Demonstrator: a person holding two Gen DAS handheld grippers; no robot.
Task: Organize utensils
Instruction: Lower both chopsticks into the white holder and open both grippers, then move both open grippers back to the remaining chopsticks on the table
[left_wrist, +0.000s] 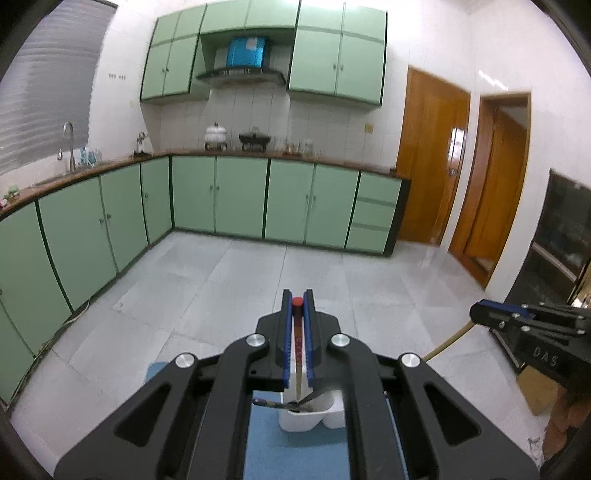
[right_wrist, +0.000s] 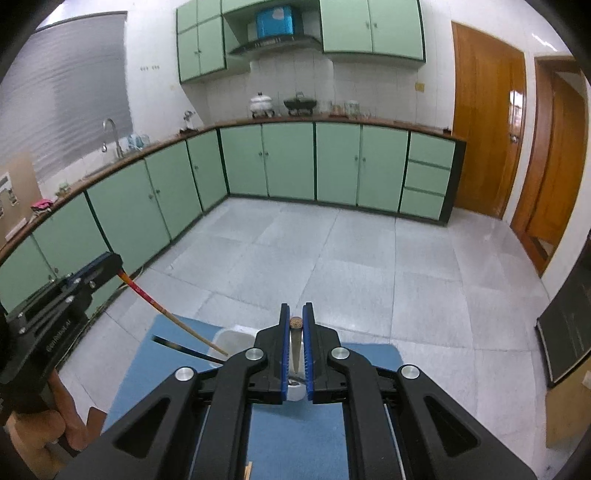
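My left gripper is shut on a red-topped wooden chopstick, held upright with its lower tip in the white utensil holder. My right gripper is shut on a wooden stick with a speckled end, its tip also down in the white holder. A dark utensil handle leans out of the holder to the left. In the right wrist view the left gripper holds its chopstick slanting down into the holder. In the left wrist view the right gripper shows at the right.
The holder stands on a blue mat over a table above a grey tiled floor. Green cabinets line the far wall, wooden doors at the right. Small wooden sticks lie on the mat near the bottom edge.
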